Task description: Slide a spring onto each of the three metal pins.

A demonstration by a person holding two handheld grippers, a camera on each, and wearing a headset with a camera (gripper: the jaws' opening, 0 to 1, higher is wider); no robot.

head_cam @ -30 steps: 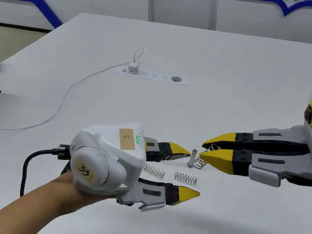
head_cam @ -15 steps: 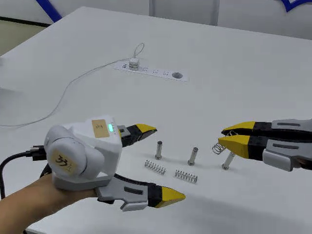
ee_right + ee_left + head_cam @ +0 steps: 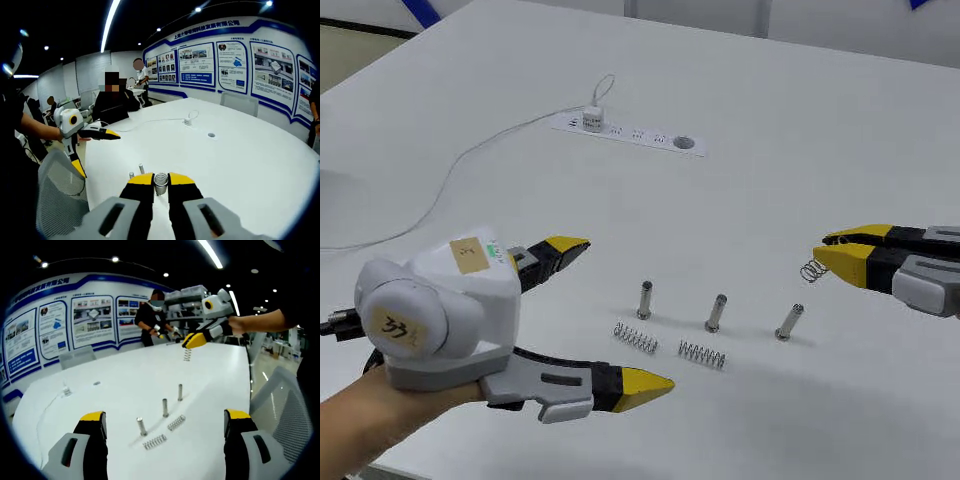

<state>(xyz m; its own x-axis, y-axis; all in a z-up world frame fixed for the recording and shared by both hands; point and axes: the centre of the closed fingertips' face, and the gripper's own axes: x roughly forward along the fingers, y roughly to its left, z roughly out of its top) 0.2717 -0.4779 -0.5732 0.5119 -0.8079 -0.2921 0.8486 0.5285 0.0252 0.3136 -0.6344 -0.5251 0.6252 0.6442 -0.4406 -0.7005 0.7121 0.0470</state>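
On the big white table [image 3: 800,150], smooth and flat, the small parts sit near the front. The left gripper [image 3: 628,311] is the biggest tool in the head view. Its two yellow-tipped jaws stand wide apart and hold nothing, just left of the parts. The right gripper [image 3: 822,247] reaches in from the right side. Its jaws are pinched almost together on a little spring [image 3: 812,269] of curly wire, which hangs from the yellow tips, up and to the right of the pins. Far back lie a long white power strip [image 3: 630,133] and a thin white cable [image 3: 470,175] that bends off to the left. Three short, round, shiny metal pins [image 3: 716,312] stand up in a row, apart from each other. Two loose springs [image 3: 635,337] lie flat on the table just in front of the left and middle pins.
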